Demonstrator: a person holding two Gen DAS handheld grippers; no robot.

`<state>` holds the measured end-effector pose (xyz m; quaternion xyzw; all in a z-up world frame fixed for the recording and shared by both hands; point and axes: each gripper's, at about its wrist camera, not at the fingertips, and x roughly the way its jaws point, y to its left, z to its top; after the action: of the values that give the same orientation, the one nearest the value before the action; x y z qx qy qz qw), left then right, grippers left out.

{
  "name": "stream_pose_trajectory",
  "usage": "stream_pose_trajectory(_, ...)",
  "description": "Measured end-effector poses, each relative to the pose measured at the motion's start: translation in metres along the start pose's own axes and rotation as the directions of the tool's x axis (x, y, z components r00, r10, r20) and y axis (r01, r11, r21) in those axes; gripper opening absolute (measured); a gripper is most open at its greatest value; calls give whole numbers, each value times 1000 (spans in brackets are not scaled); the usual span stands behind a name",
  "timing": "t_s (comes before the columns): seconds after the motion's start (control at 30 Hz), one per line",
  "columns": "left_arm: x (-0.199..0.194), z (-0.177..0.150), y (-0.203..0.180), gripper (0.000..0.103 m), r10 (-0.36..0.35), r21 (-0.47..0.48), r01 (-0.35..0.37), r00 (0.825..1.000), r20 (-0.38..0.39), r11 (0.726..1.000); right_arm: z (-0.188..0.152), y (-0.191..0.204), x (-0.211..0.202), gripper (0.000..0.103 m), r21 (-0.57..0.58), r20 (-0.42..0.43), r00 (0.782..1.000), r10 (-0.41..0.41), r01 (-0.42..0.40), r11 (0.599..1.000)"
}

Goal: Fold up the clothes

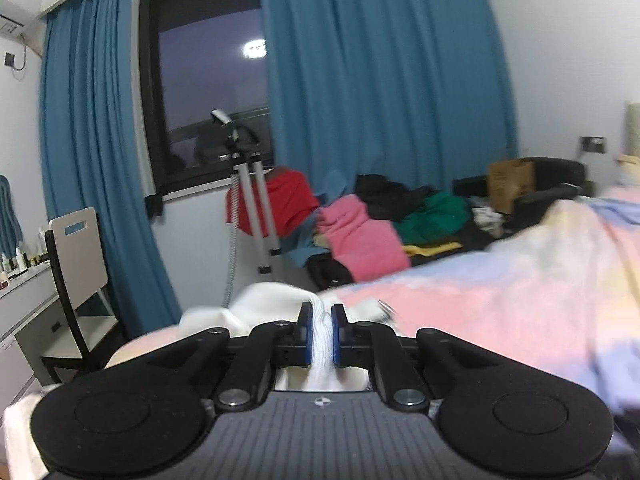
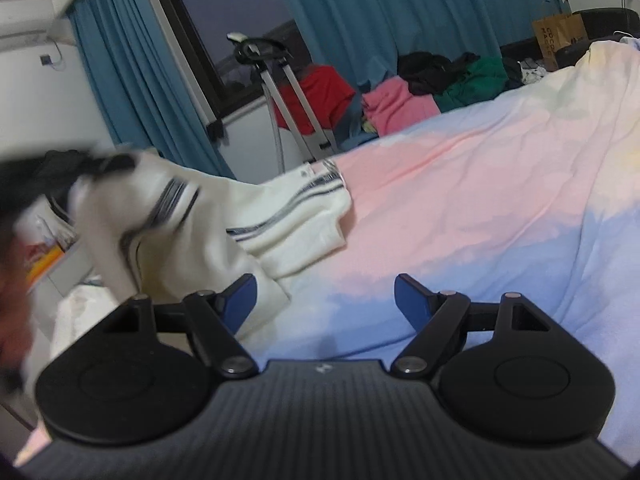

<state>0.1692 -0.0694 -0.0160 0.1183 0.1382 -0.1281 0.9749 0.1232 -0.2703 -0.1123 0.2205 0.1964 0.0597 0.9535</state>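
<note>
A white garment [image 2: 280, 216] with dark stripes lies on the left part of a pink and pale blue bedspread [image 2: 460, 184]. My left gripper [image 1: 320, 316] is shut on a bunched fold of this white garment [image 1: 276, 304], which rises between its blue pads. In the right wrist view that gripper shows as a blurred dark shape at the far left, lifting the cloth's left end. My right gripper [image 2: 325, 294] stands open low over the bedspread, its left finger [image 2: 240, 300] against the garment's near edge, with nothing between its pads.
A heap of pink, green, black and red clothes [image 1: 384, 220] lies beyond the bed under blue curtains [image 1: 380, 80]. A garment steamer stand [image 1: 252, 200] is by the window. A chair [image 1: 76, 264] and a desk stand at left; a brown paper bag [image 1: 512, 184] sits at right.
</note>
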Motion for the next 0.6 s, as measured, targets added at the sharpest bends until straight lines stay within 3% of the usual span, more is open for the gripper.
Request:
stream_pose_trajectory(0.07,-35,-20,1,8,-28,-63,26,999,-34,998,2,4,-11,78,1,15,1000,15,-15,1000)
stream_pose_trajectory(0.13,-64,-42,2,8,-53,-125,43,996,-73,991,3,7,-20,71,3,15,999,37,-37,999)
stream_pose_trajectory(0.2,-79,-63,0,9,-52,-145,36,993,-110,989,4,10,-28,69,8,2,998,62,-62,998)
stream_pose_trajectory(0.27,-81,-74,-1,9,-52,-179,23,986,-156,984,2,11,-33,66,35,-30,995,97,-96,995)
stream_pose_trajectory(0.33,-79,-76,1,9,-54,-206,19,985,-166,978,1,8,-34,56,116,-71,987,146,-137,984)
stream_pose_trajectory(0.4,-75,-77,2,9,-59,-219,18,982,-180,976,6,8,-28,54,173,-123,976,181,-159,972)
stream_pose_trajectory(0.47,-71,-81,10,9,-89,-290,31,977,-191,956,19,14,-14,54,171,-167,970,176,-147,974)
stream_pose_trajectory(0.6,-70,-91,20,9,-113,-328,51,978,-173,943,50,28,33,55,152,-208,964,169,-139,979)
